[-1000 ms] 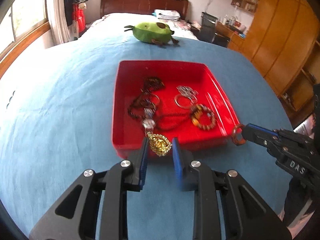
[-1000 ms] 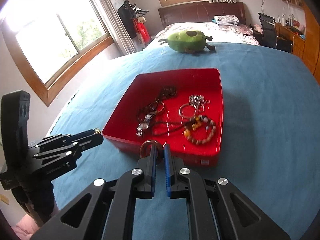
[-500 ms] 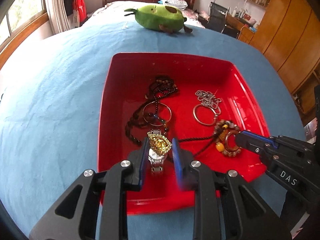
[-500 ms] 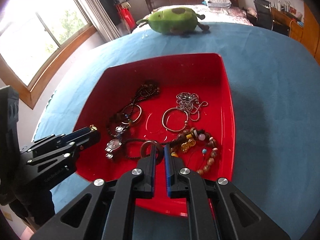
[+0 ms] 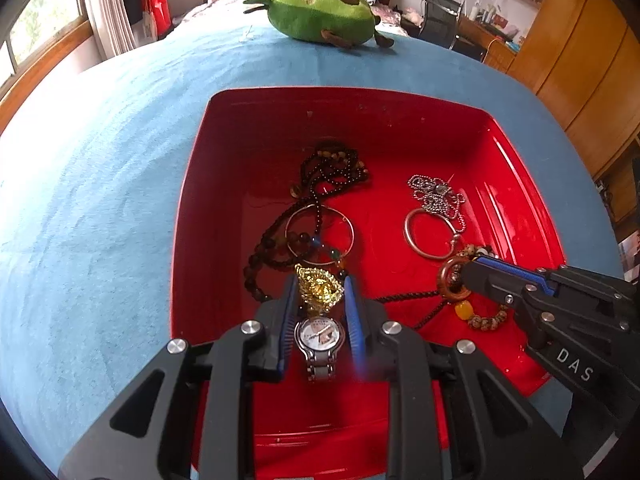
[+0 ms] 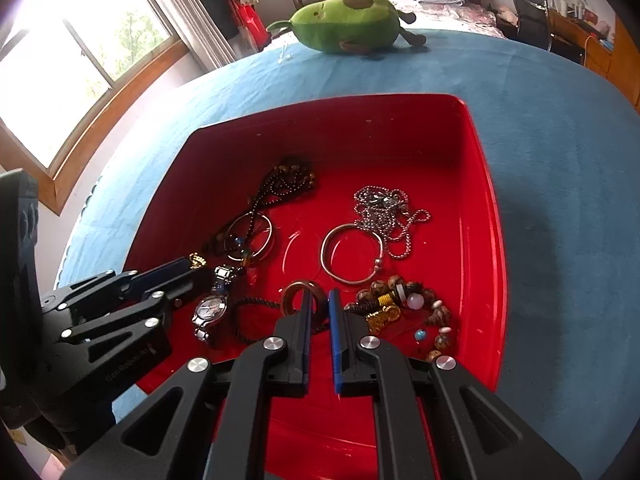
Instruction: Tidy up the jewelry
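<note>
Left claw [image 5: 320,304], over the red tray [image 5: 192,200], grips a gold pendant [image 5: 319,288] above a watch [image 5: 320,336]. Blue worktop [image 5: 100,200]; green plush toy [image 5: 320,14] behind.

Right claw [image 6: 319,308], inside the tray [image 6: 494,248], pinches a brown ring [image 6: 298,294] beside a bead bracelet [image 6: 404,308]. Window [image 6: 60,60] left.

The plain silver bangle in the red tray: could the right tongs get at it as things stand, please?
Probably not yet: the right tongs are shut on a brown wooden ring. Otherwise the plain silver bangle lies uncovered just ahead in the red plastic tray.
</note>
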Demonstrator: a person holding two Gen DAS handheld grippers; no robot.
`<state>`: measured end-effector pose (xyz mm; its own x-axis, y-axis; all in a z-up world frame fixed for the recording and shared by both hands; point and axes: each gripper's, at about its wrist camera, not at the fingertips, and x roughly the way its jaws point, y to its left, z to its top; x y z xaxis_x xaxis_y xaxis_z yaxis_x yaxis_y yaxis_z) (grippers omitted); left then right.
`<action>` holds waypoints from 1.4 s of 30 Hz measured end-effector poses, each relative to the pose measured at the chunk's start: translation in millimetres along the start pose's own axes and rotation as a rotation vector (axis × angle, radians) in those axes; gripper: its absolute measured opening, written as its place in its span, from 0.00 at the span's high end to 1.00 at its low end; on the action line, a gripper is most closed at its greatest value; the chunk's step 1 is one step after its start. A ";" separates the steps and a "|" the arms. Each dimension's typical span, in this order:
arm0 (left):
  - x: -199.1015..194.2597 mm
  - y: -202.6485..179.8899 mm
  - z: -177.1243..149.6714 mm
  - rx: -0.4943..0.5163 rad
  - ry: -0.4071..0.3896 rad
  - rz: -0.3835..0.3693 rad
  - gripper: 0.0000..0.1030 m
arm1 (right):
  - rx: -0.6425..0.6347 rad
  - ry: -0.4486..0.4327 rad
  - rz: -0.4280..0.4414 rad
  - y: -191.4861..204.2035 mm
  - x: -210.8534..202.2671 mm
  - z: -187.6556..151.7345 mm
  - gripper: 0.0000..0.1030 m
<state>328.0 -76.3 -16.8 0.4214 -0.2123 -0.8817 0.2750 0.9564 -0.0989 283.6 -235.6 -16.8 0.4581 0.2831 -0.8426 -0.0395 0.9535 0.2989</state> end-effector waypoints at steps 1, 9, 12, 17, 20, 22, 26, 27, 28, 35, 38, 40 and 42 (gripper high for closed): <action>1.0 -0.3 -0.7 0.001 0.005 0.001 0.78 | 0.001 0.004 0.000 0.4 2.3 0.6 0.93; 3.0 -2.0 -1.3 0.003 0.014 -0.002 0.71 | 0.010 -0.010 0.003 -1.6 0.4 0.4 0.88; -10.1 -2.6 -3.2 0.007 -0.023 0.001 0.64 | 0.011 -0.043 -0.005 -1.1 -12.3 -2.3 0.88; -37.2 1.2 -7.0 -0.011 -0.086 0.010 0.46 | 0.005 -0.120 -0.040 0.4 -39.1 -10.3 0.83; -57.6 1.4 -14.3 -0.013 -0.146 0.048 0.33 | -0.012 -0.177 -0.072 3.5 -56.8 -17.3 0.56; -69.5 -0.6 -19.2 -0.005 -0.179 0.065 0.26 | -0.039 -0.204 -0.086 9.6 -68.2 -24.0 0.45; -94.2 -3.7 -37.2 0.001 -0.241 0.065 0.17 | -0.073 -0.233 -0.107 18.4 -83.2 -38.4 0.27; -99.7 -4.9 -42.8 0.008 -0.259 0.071 0.17 | -0.080 -0.239 -0.116 20.9 -87.3 -43.1 0.23; -103.6 -6.0 -46.4 0.014 -0.269 0.077 0.15 | -0.084 -0.244 -0.117 23.6 -89.9 -46.6 0.21; -131.5 -3.8 -76.2 -0.002 -0.323 0.078 0.11 | -0.099 -0.294 -0.167 33.6 -111.9 -71.1 0.06; -139.4 -2.5 -86.7 0.011 -0.335 0.086 0.10 | -0.098 -0.323 -0.184 36.7 -122.3 -80.2 0.05; -144.3 0.0 -92.9 0.004 -0.349 0.096 0.09 | -0.088 -0.329 -0.177 36.2 -126.9 -84.3 0.04; -148.7 3.4 -98.2 -0.005 -0.359 0.102 0.08 | -0.079 -0.332 -0.165 34.7 -131.3 -89.3 0.04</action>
<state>181.4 -21.8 68.6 0.7226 -0.1717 -0.6695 0.2120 0.9770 -0.0217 142.8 -230.5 64.2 0.7264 0.0888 -0.6815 -0.0041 0.9922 0.1249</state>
